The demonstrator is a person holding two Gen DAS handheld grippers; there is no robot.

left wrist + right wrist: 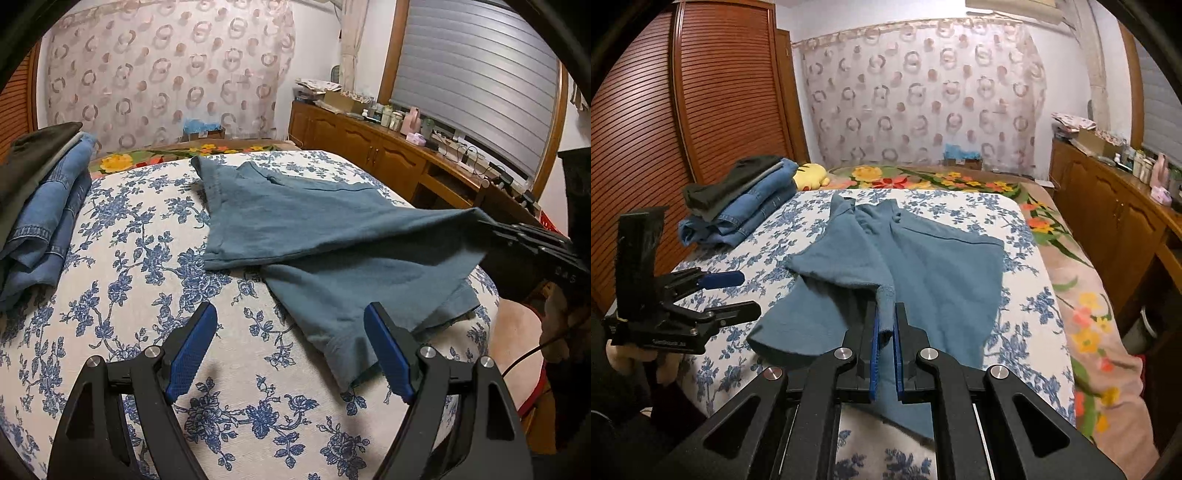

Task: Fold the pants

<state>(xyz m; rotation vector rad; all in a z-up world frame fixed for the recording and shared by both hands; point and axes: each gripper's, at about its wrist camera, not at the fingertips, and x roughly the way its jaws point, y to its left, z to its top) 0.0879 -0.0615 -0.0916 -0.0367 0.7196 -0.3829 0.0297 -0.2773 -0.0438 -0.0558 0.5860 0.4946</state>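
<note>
Right in front of us, our right gripper [884, 314] is squeezed tight on a corner of the blue pants [905, 266]. Its two blue pads [874, 354] press the cloth from both sides, and that corner is lifted off the bed [1027, 314]. From the left side we see the same corner pulled out toward the right, up in the air, with the cloth stretched long behind it.

Our left gripper [291, 347] has its two fingers wide apart. Nothing is between them. It hangs over the bed, and the near edge of the pants lies just beside its right finger [388, 354].

The bed is the biggest thing here. It has a white cover with blue flowers, and past that a blanket [1082, 306] with yellow and red flowers. The pants lie spread out in the middle of the white cover. They are partly folded, with one flap lying over the rest.

On the far left of the bed sits a pile of folded clothes [738, 210]. We see blue jeans at the bottom and dark things on top. A yellow soft toy [812, 175] peeks out just behind the pile.
</note>
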